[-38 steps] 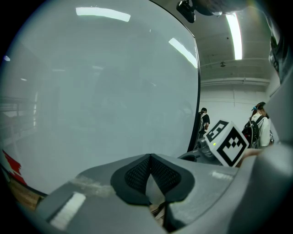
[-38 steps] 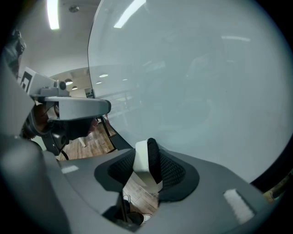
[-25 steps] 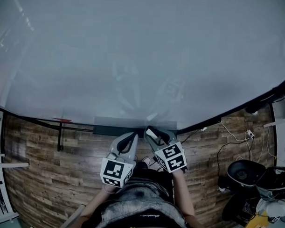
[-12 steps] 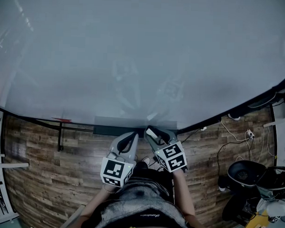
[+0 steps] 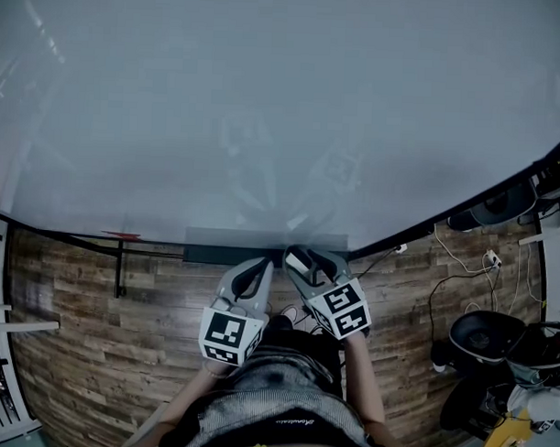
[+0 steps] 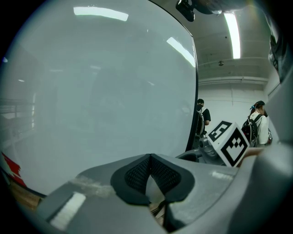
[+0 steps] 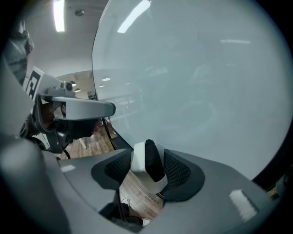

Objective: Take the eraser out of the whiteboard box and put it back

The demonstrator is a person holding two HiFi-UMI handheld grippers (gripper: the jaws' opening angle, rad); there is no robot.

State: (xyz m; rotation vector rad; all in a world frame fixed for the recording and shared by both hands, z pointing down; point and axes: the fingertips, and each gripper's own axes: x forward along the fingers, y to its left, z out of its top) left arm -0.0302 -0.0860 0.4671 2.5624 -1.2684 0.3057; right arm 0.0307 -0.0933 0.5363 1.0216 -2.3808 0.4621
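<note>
- Wooden floor [image 5: 93,331] lies below a large whiteboard [image 5: 266,107], with the dark whiteboard box [image 5: 224,247] along the board's lower edge.
- At the box's right end, the right gripper [image 5: 306,265] has just been opening its jaws. They stand wide, with the eraser [image 7: 138,161] upright between them, against one pad and clear of the other.
- This looks like the release into the box, so the return seems nearly done.
- Near the box's middle, the left gripper [image 6: 150,161] is closed and empty.
</note>
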